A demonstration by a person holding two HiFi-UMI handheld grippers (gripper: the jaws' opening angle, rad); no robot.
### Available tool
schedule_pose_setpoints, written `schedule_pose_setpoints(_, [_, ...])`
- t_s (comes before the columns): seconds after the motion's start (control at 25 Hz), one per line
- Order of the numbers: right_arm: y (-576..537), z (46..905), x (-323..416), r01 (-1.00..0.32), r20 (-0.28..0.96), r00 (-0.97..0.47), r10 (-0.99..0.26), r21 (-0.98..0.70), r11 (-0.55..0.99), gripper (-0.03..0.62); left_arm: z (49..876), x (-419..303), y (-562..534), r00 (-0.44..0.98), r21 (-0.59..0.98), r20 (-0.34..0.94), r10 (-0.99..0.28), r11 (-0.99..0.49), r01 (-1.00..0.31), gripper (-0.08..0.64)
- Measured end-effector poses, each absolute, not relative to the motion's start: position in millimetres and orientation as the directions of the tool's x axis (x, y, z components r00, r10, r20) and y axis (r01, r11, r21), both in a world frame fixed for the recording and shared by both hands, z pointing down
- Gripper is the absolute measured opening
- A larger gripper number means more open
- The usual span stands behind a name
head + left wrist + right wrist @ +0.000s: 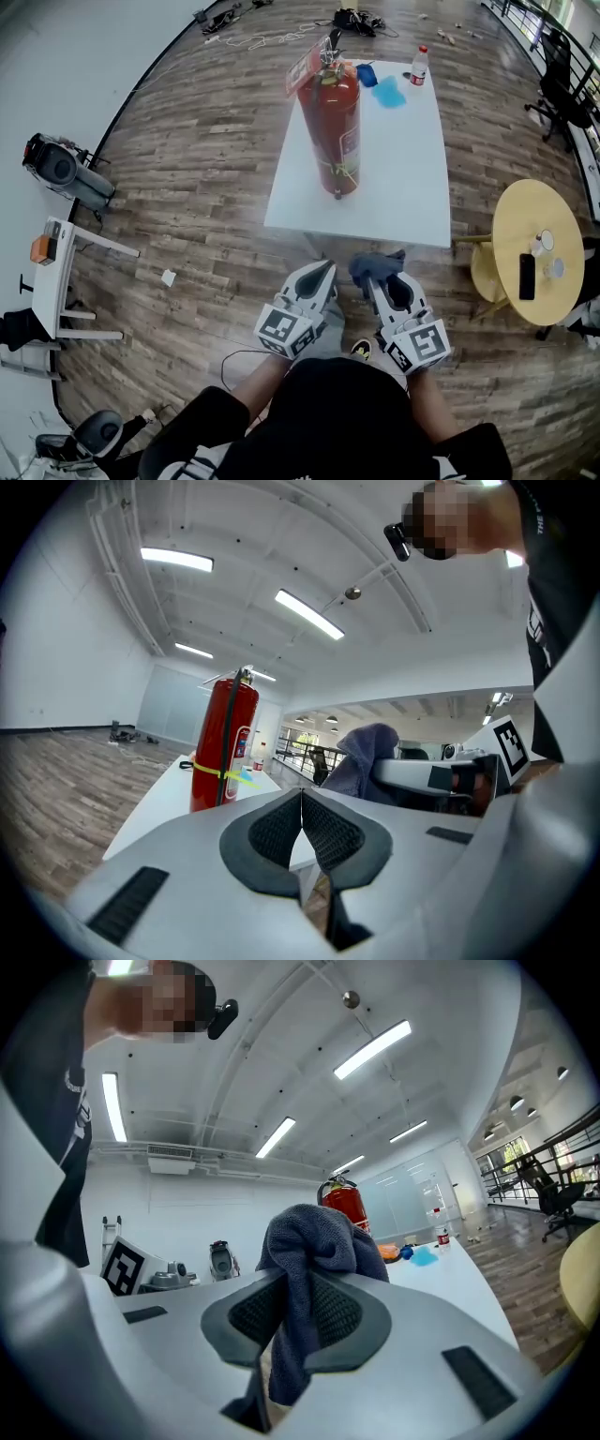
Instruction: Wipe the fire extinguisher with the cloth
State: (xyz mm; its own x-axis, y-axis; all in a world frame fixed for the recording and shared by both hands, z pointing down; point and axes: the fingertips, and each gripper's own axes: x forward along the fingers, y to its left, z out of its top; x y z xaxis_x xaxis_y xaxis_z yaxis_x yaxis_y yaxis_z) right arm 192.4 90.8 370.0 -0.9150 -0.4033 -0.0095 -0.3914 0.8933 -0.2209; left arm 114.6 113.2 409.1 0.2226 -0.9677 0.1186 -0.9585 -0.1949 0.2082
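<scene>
**Red extinguisher (pixel 330 122) upright on white surface (pixel 412 187)**

One smooth, glossy red cylinder, black valve and tag on top, thin yellow tie round the lower body, standing near the flat rectangular surface's left edge. One grey-blue cloth (pixel 314 1241), soft terry, bunched, off the surface's near edge, well apart from the extinguisher. Two white tools with ribbed black pads: left tool (pixel 302 799) pressed together on nothing; right tool (pixel 302 1312) clamped on the cloth.
</scene>
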Motion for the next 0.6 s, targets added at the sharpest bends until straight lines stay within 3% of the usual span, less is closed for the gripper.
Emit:
schedule_pose_setpoints(0.36, [9, 366, 112, -0.364, 0.049, -0.931, -0.362, -0.209, 0.908, 0.060, 408, 33, 21, 0.254, 0.237, 0.113, -0.961, -0.222, -0.946, 0.021])
schedule_pose_setpoints(0.6, [-49, 346, 66, -0.406, 0.011, -0.913, -0.407, -0.077, 0.910, 0.060, 405, -22, -31, 0.276, 0.246, 0.112, -0.955, -0.242, -0.939, 0.021])
